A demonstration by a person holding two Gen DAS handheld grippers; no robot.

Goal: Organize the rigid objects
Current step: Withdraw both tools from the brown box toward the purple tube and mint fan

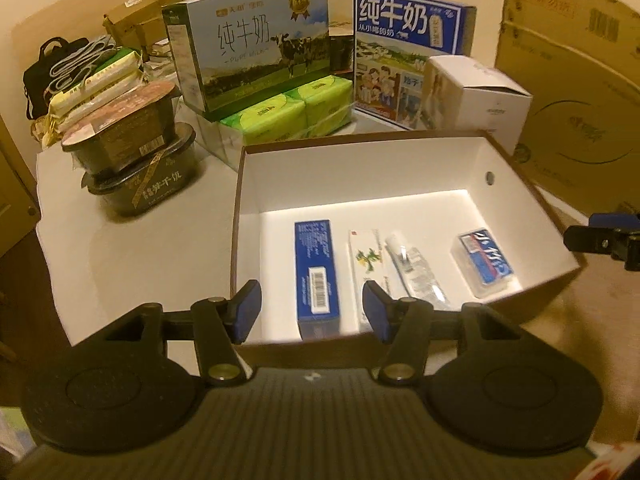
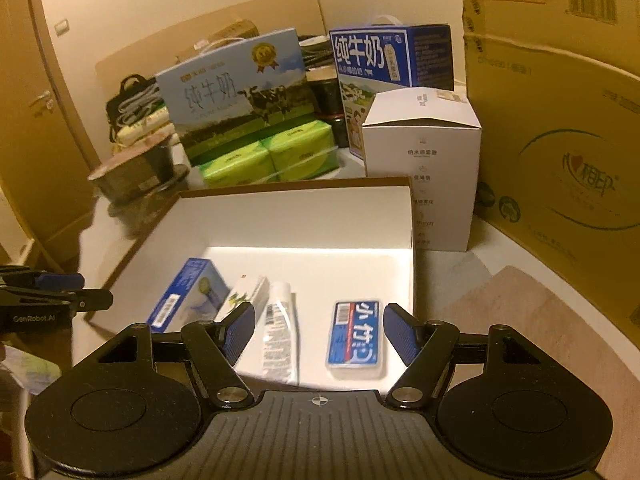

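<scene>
**Small packs lined up in the open box**

Blue carton [image 1: 316,268], yellow-flowered carton [image 1: 370,264], tube [image 1: 414,268] and blue-labelled case [image 1: 486,260] lie inside the white box [image 1: 360,160] near the tabletop's [image 1: 132,240] front edge. Left tongs [image 1: 312,312] and right tongs [image 2: 320,332] both gape, holding nothing.

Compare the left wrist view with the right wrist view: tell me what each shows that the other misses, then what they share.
Only the left wrist view shows the small round hole in the wall of the open white-lined cardboard box.

Only the right wrist view shows the beige door with its handle.

Both show the dark blue carton, the white tube, the clear blue-labelled case, and both open, empty grippers: left gripper, right gripper.
</scene>
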